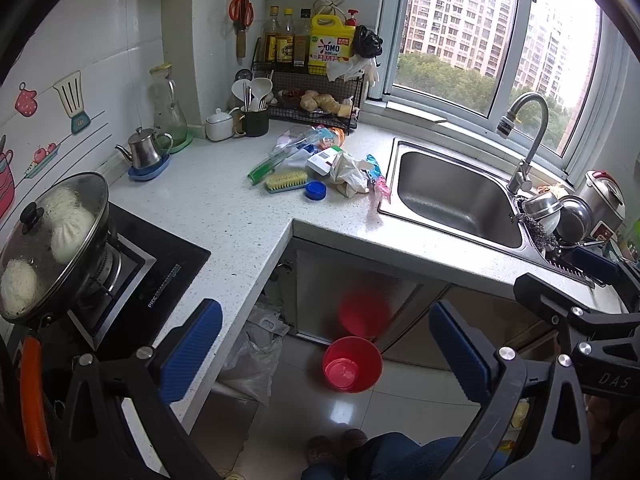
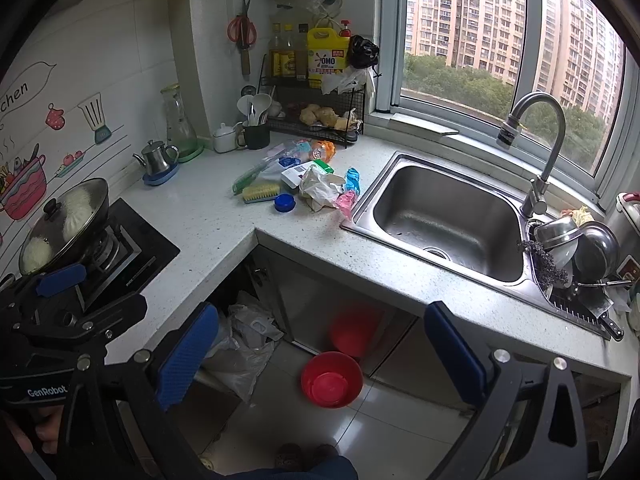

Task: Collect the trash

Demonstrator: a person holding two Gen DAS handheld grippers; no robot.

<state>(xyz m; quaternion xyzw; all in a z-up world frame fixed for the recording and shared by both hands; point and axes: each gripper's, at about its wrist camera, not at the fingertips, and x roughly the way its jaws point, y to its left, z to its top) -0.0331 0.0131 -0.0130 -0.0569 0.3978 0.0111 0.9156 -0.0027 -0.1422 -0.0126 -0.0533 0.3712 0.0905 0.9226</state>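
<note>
A heap of trash lies on the speckled counter (image 1: 240,216) left of the sink: crumpled paper (image 1: 350,172) (image 2: 318,188), a pink and blue wrapper (image 1: 378,178) (image 2: 348,192), a white box (image 1: 322,160) (image 2: 296,174), a blue lid (image 1: 316,191) (image 2: 284,202), a green toothbrush pack (image 1: 268,164) (image 2: 250,176) and a scrub brush (image 1: 286,181) (image 2: 261,192). A red bucket (image 1: 352,364) (image 2: 331,379) stands on the floor below. My left gripper (image 1: 326,352) and my right gripper (image 2: 320,356) are both open and empty, held well short of the counter above the floor.
A steel sink (image 1: 456,196) (image 2: 444,216) with a tap (image 2: 536,152) is right of the trash, dishes (image 2: 576,240) beyond. A lidded pan of buns (image 1: 52,236) sits on the stove at left. A wire rack with bottles (image 1: 312,80) stands at the back. Plastic bags (image 2: 244,344) fill the open cabinet.
</note>
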